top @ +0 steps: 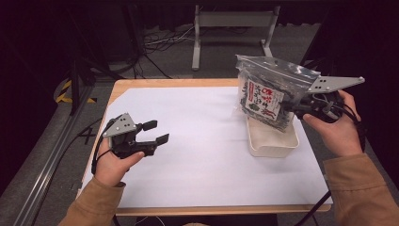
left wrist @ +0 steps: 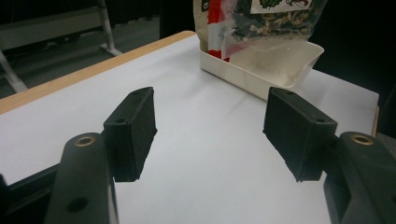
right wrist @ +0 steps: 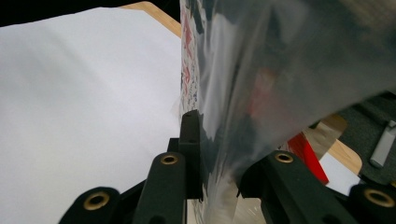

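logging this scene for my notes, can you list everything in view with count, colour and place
snack bag: 1, clear plastic with dark contents and a red and white label, held up over the tray at the table's right
tray: 1, cream white, on the right of the sheet, under the bag
paper sheet: 1, white, covering most of the table top
table: 1, light wood edge showing round the sheet
metal stand: 1, grey, on the floor behind the table
floor cables: several, dark and white, behind the table
left claw: 1, black, open over the sheet, holding nothing
right claw: 1, black, shut on the snack bag

Tan sleeves (top: 362,186), black tools (top: 153,133)
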The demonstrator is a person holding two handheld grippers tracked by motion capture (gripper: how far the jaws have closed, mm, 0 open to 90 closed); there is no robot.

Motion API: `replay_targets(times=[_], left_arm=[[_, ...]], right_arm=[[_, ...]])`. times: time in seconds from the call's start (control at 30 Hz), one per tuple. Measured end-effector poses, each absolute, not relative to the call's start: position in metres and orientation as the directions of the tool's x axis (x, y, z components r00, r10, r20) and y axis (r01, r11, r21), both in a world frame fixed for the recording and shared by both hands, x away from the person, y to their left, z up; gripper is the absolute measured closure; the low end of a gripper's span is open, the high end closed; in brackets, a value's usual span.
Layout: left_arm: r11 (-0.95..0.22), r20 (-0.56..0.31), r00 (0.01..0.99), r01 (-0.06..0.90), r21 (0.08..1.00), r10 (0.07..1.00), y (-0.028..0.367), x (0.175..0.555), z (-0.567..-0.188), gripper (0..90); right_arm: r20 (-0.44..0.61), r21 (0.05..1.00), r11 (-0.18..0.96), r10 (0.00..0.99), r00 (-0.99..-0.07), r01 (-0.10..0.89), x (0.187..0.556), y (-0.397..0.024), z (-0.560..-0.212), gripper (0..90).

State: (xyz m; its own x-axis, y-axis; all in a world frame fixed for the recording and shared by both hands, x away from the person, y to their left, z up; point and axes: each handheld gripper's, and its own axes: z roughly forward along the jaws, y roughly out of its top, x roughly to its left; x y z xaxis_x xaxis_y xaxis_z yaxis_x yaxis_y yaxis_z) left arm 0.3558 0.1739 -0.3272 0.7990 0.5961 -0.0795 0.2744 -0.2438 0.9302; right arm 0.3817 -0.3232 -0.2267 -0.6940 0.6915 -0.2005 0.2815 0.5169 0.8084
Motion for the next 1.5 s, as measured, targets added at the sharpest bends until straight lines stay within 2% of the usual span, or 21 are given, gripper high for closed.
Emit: replay_targets(times=[0.67, 1.5], left_arm=[[-0.246, -0.083, 0.799, 0.280, 0.928, 0.595, 0.176, 0.357, -0.327, 35.8], [-0.247, -0.092, 0.796, 0.292, 0.924, 0.598, 0.176, 0.359, -0.330, 35.5]], right_arm=[[-0.164, 0.774, 0.495, 0.760, -0.629, 0.395, 0.390, -0.342, -0.240, 75.7], [-0.095, 0.774, 0.452, 0.775, -0.625, 0.443, 0.396, -0.356, -0.268, 75.5]])
